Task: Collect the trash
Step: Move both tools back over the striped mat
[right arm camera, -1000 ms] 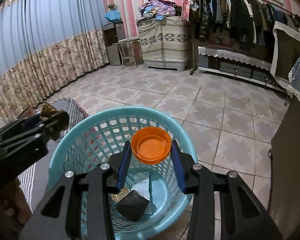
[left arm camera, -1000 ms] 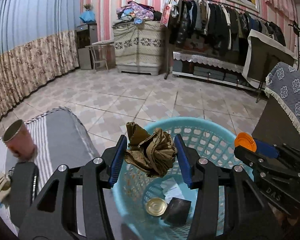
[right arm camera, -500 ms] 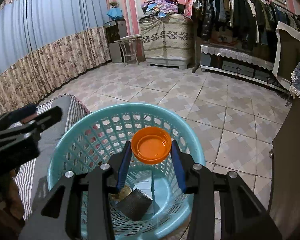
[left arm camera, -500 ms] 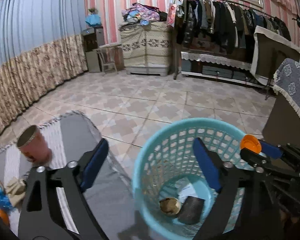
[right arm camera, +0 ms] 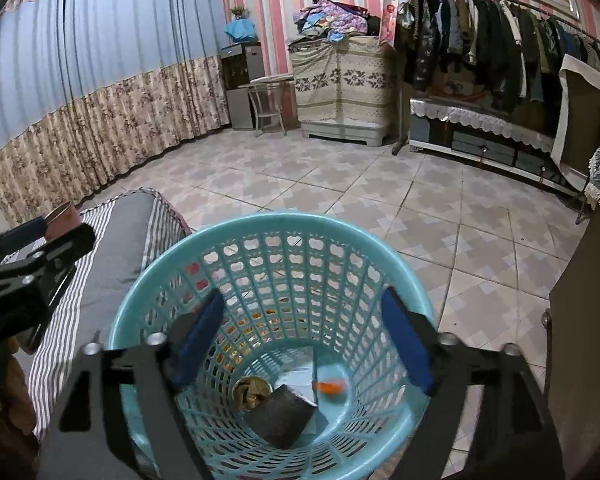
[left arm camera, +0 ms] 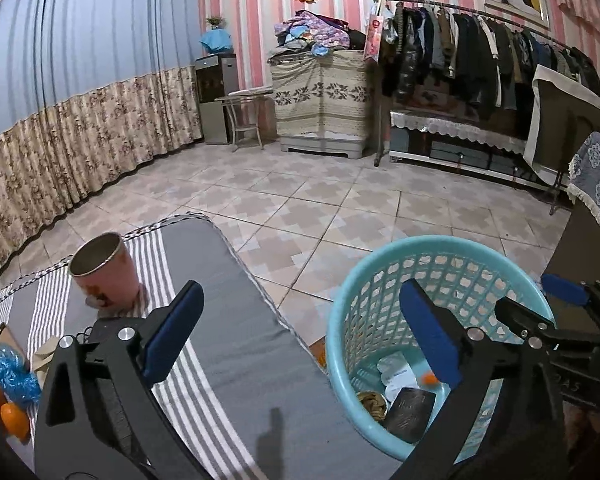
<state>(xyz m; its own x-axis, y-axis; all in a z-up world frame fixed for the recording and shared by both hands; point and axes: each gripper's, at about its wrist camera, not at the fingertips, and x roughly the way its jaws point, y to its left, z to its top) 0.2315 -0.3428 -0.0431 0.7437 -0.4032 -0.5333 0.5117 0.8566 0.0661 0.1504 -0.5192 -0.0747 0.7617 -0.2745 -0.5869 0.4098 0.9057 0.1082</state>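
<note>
While both grippers hang spread and empty — left gripper (left arm camera: 296, 332), right gripper (right arm camera: 304, 344) — trash sits in the blue basket (right arm camera: 276, 224): orange lid (right arm camera: 329, 387), crumpled paper (right arm camera: 252, 394). Next: swing left toward the striped cushion (left arm camera: 220, 360), clearing the pink cup (left arm camera: 104, 276).

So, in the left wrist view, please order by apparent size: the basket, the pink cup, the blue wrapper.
1. Basket, clearly largest.
2. Pink cup.
3. Blue wrapper, partly cut off near the image edge, so its rank below the cup is unsure.
</note>
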